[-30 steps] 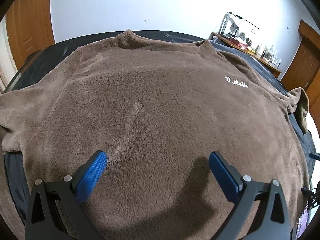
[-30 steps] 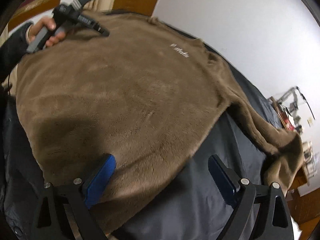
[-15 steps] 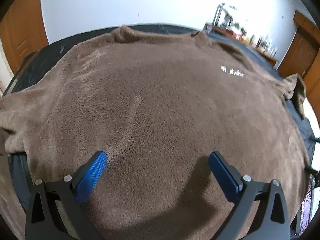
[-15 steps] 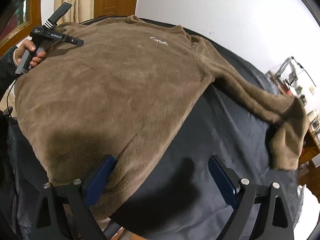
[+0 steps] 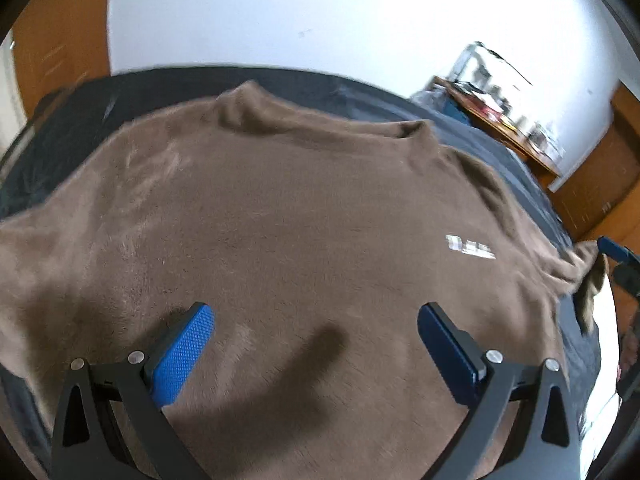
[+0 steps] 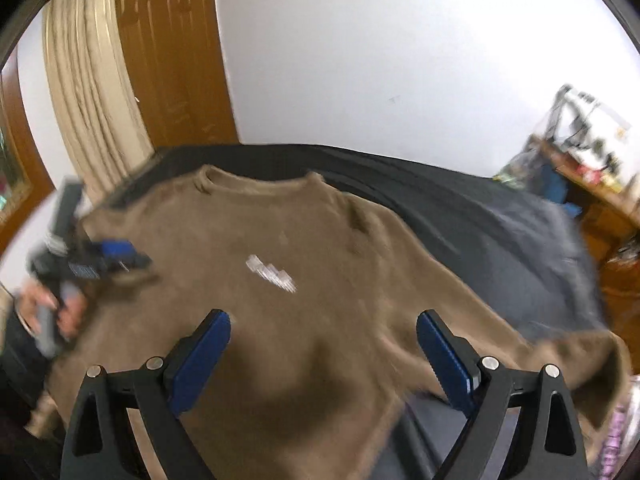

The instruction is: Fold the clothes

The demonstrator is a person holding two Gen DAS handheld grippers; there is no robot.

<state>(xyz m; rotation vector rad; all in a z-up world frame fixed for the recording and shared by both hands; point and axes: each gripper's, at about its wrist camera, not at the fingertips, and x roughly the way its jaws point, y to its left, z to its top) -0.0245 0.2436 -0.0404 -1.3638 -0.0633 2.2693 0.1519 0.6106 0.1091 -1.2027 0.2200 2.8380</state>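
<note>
brown fleece sweater spread flat on a dark sheet, both grippers hovering over it with nothing held.

the left gripper hangs above the lower body of the sweater, its blue-padded fingers spread wide apart. the right gripper sits over the chest, below the white lettering, fingers also spread wide and gripping nothing. in the right wrist view a hand holds the left gripper at the sweater's far left edge. the collar points toward the white wall; one sleeve trails out to the right across the sheet. both views are motion-blurred.
</note>
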